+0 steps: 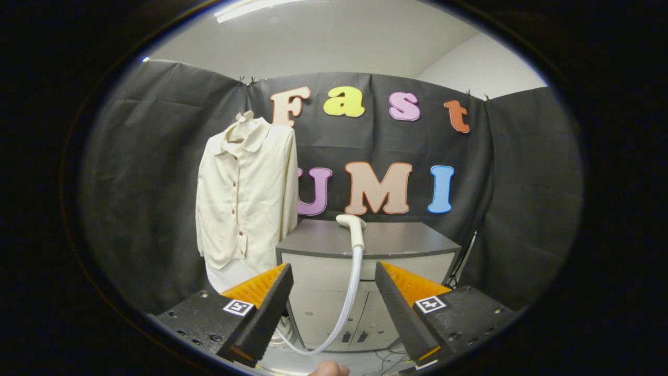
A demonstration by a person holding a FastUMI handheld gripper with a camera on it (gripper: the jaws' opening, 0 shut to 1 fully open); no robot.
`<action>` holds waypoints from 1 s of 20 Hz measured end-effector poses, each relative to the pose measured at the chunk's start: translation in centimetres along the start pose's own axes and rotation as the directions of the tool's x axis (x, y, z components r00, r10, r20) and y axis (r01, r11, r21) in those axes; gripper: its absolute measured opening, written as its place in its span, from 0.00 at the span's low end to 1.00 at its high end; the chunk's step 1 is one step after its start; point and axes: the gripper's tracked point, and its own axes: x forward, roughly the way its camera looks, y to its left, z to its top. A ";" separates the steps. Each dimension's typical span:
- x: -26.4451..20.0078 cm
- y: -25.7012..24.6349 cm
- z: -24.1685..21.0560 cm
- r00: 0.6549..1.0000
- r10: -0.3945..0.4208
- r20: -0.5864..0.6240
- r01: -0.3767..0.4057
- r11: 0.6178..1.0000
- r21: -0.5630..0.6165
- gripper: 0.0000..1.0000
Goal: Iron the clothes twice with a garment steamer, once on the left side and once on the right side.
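Two items are waiting beyond your open, empty tongs (334, 277): steamer head (352, 223) resting reachable on cabinet (396, 240), shirt (245, 190) hanging flat for steaming.

Grey-topped table (396, 241) with pale cabinet doors (334, 318) beneath, standing against black cloth wall (527, 198); loose cables (386, 357) on floor below; white ceiling (334, 47) above.

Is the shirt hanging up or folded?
Hanging up. The shirt hangs spread beside the cabinet, where the steamer head rests. The open gripper is well short of them.
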 end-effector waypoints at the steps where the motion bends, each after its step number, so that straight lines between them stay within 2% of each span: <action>1: 0.4 0.4 0.0 1.000 -0.006 0.000 0.006 1.000 -0.002 0.95; 12: 4.5 1.0 1.2 0.997 -0.073 0.014 0.073 0.996 0.048 0.95; 16: 6.8 0.0 1.5 0.993 -0.121 -0.010 0.122 0.991 0.049 0.95; 20: 9.8 0.1 2.9 0.991 -0.129 -0.023 0.130 0.988 0.079 0.95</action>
